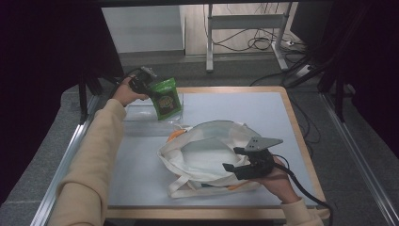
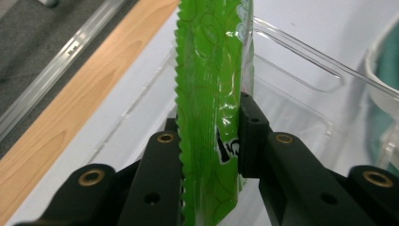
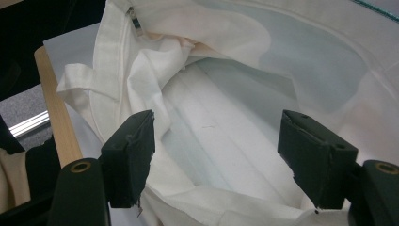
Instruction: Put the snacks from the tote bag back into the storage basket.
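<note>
A green snack pouch (image 1: 167,98) hangs above a clear plastic tray (image 1: 141,120) at the table's far left. My left gripper (image 1: 145,85) is shut on the pouch's top edge; the left gripper view has the pouch (image 2: 214,94) pinched edge-on between both black jaws (image 2: 211,141). A white cloth tote bag (image 1: 207,155) lies open in the middle of the table, its mouth gaping upward. My right gripper (image 1: 240,162) hovers at the bag's near right rim, open. In the right gripper view its jaws (image 3: 216,155) stand wide apart over the bag's inside (image 3: 226,122), gripping nothing.
The table has a pale blue top (image 1: 254,106) with a wooden border (image 1: 301,141). The bag's straps (image 1: 188,190) trail toward the front edge. Something orange (image 1: 175,134) peeks out behind the bag. Metal rails (image 1: 61,165) run along both sides.
</note>
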### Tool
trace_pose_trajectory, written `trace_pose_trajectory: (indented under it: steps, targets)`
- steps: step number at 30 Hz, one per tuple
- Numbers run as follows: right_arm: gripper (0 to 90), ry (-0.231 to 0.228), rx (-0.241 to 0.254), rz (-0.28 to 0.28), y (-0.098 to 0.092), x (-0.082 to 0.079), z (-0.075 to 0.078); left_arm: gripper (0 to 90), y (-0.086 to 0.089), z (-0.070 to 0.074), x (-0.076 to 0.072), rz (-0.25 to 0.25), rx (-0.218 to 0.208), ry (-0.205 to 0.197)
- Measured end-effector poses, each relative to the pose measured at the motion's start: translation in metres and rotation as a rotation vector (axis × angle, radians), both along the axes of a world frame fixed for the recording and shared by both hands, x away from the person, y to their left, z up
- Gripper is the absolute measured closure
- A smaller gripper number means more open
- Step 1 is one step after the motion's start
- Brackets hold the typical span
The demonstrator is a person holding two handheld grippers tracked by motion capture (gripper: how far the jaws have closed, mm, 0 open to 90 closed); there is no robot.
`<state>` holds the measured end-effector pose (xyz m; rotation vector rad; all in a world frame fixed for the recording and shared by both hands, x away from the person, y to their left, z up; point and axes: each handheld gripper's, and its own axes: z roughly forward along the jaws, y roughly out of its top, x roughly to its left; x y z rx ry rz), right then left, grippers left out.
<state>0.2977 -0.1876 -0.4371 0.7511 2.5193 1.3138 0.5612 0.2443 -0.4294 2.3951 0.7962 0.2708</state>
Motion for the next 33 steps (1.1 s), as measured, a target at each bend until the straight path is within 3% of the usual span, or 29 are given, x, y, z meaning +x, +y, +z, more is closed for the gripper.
trace_pose_trajectory:
  steps: [17,25,28,33]
  targets:
    - [27.7,0.010,-0.013,0.001,0.002,0.001,-0.003,70.7,-0.001,-0.009,0.011,0.007,-0.045,-0.046]
    - [27.6,0.013,-0.013,0.005,0.002,0.001,-0.004,70.8,-0.010,-0.004,0.016,-0.016,-0.017,-0.073]
    - [27.6,0.013,-0.018,0.006,0.002,0.001,-0.004,69.9,-0.012,-0.003,0.018,-0.007,-0.024,-0.090]
    - [27.4,0.013,-0.020,0.008,0.002,0.001,-0.004,65.3,-0.012,-0.009,0.020,0.008,0.003,-0.077]
